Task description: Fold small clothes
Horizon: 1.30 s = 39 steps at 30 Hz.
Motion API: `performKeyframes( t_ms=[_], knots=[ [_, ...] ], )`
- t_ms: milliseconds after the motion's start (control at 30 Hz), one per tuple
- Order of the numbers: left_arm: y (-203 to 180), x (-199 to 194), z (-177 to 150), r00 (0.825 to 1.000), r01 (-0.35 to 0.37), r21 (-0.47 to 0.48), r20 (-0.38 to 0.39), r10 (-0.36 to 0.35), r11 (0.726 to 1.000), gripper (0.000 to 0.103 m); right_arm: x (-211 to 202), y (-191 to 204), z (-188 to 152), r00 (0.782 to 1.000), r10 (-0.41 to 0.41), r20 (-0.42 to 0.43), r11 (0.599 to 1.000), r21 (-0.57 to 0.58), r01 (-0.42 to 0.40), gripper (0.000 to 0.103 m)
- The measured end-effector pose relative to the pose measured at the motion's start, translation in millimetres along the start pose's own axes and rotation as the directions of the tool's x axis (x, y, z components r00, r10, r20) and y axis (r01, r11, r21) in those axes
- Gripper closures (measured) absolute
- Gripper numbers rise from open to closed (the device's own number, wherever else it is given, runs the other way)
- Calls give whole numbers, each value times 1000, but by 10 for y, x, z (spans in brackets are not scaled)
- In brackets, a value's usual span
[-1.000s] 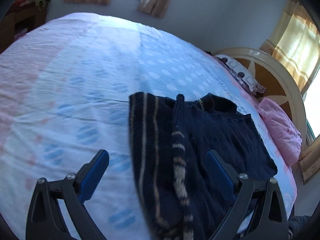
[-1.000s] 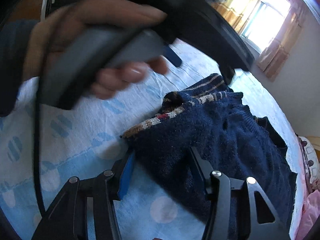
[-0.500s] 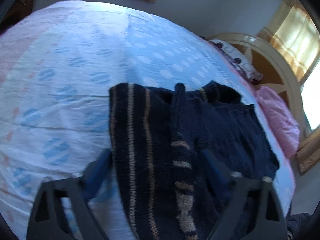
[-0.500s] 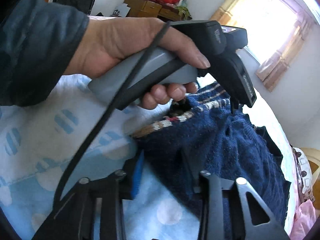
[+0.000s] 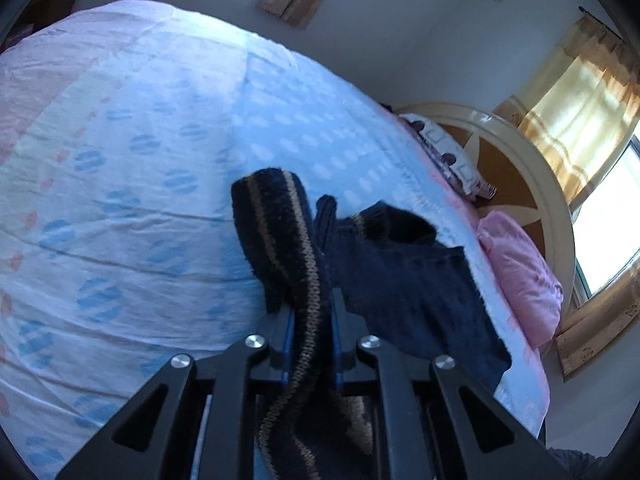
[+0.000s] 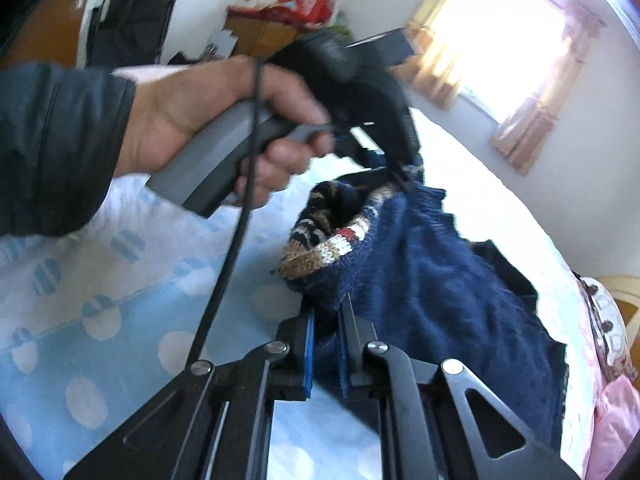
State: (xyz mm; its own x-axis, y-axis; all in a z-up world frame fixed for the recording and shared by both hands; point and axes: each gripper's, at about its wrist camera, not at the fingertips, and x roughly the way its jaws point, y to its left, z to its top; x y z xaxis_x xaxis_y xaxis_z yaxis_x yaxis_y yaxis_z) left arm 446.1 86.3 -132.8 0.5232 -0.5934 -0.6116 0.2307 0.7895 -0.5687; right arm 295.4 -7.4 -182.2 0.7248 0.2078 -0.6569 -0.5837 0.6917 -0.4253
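Observation:
A small navy knitted sweater (image 5: 404,280) with tan stripes lies on the bed, its near hem lifted. My left gripper (image 5: 312,312) is shut on the striped hem (image 5: 288,232), which bunches up between the jaws. My right gripper (image 6: 326,320) is shut on the sweater's other hem corner (image 6: 320,256), navy knit with a tan, white and red band. In the right wrist view the person's hand (image 6: 208,120) holds the left gripper's grey handle just above the sweater (image 6: 440,288).
The bed sheet (image 5: 120,160) is pale blue and pink with dots. A pink pillow (image 5: 520,276) and a patterned pillow (image 5: 444,156) lie by the round cream headboard (image 5: 532,176). Curtained windows (image 6: 504,40) and a cluttered shelf (image 6: 280,20) stand behind.
Both grippers went from open around the sweater's hem to shut on it. The hem has risen off the sheet and bunched up.

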Motion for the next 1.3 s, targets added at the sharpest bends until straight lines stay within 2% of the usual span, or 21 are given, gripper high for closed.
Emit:
performKeyframes(
  t_ms=[200,400,567,900,1300],
  knots=[
    [-204,-34,68,996,73,-61,63,-69,995,89,-332,-450,-175,997,-55,50,992,114,49,94],
    [-645,35,141,986,117,-21,121,-113,993,89,-551,-799,-308,992,-95,85,980,182,78,95],
    [-985,174,214,980,151,9,132,-151,988,89,-778,-970,-428,985,-134,105,971,213,109,95],
    [-1589,542,313,976,184,72,106,-191,980,90,-981,-1534,-814,982,-157,101,927,358,111,95],
    [-2169,1370,198,980,198,123,-27,-196,972,90,-994,-2144,-1502,989,-144,31,843,527,106,95]
  ],
)
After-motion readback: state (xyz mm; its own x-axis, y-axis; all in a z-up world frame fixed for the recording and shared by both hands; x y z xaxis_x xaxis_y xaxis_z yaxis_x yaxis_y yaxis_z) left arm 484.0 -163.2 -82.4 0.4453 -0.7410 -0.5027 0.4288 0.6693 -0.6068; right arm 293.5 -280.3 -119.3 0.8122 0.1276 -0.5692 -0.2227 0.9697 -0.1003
